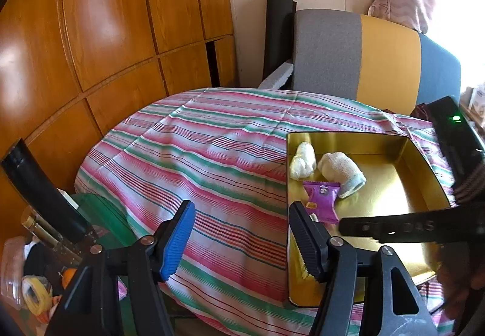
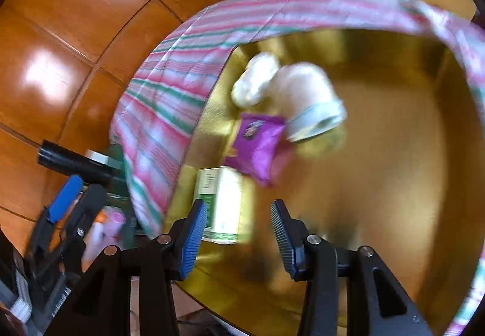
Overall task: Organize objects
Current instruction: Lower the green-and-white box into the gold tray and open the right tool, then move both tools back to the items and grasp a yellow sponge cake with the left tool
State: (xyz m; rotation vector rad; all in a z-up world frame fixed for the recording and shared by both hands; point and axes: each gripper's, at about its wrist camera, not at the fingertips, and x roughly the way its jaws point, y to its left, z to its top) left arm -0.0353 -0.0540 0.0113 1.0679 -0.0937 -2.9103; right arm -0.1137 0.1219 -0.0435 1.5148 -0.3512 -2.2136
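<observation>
A gold tray point(image 1: 403, 181) sits on the striped cloth at the right. In it lie a white bundle point(image 1: 302, 161), a rolled white sock point(image 1: 341, 169) and a purple snack packet point(image 1: 322, 199). The right wrist view, blurred, shows the tray point(image 2: 394, 169) with the bundle point(image 2: 257, 81), sock point(image 2: 312, 102), packet point(image 2: 260, 148) and a green-and-white box point(image 2: 219, 205). My left gripper point(image 1: 242, 242) is open and empty over the cloth at the tray's left edge. My right gripper point(image 2: 239, 239) is open and empty above the tray's near part, the box just beyond its left finger.
The striped cloth point(image 1: 197, 160) covers a round table. Wooden panelling point(image 1: 91, 33) is at the left, a grey, yellow and blue chair point(image 1: 363, 54) behind. Clutter, including a green case point(image 1: 103, 214), lies low at the left. A black device point(image 1: 454, 136) stands at the right.
</observation>
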